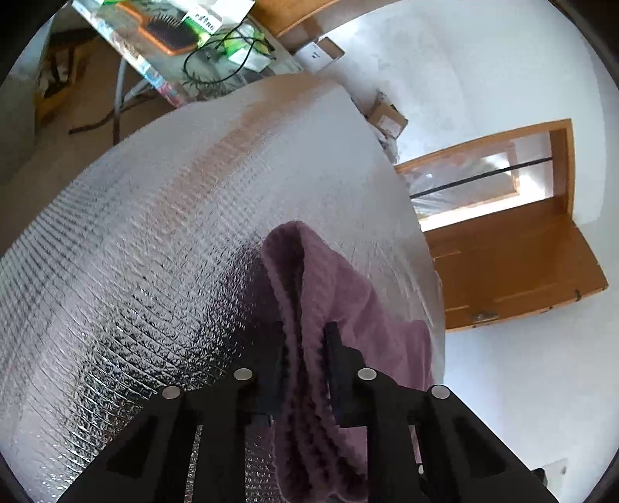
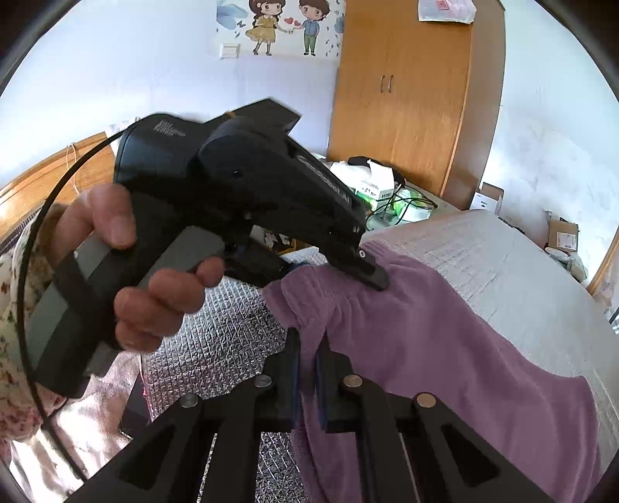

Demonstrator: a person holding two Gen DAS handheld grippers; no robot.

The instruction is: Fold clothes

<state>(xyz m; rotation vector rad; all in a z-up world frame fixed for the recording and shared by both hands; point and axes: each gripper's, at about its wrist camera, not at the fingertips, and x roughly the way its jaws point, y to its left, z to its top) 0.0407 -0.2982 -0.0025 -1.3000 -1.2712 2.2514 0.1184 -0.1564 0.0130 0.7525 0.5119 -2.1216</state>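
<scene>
The work surface is a bed or table wholly covered by a silver quilted foil mat (image 1: 162, 240), its embossed grid catching the light, bright toward the far end and darker close in. What is underneath the mat cannot be told. On it lies one mauve fleece garment (image 2: 418, 336), spread over the near right part of the mat and reaching its right edge. In the left wrist view a fold of the garment (image 1: 309, 294) rises off the mat as a ridge. Beyond the far end of the mat stands a glass-topped side table (image 1: 201, 65) carrying a hairbrush (image 1: 170, 33), cables and green boxes
</scene>
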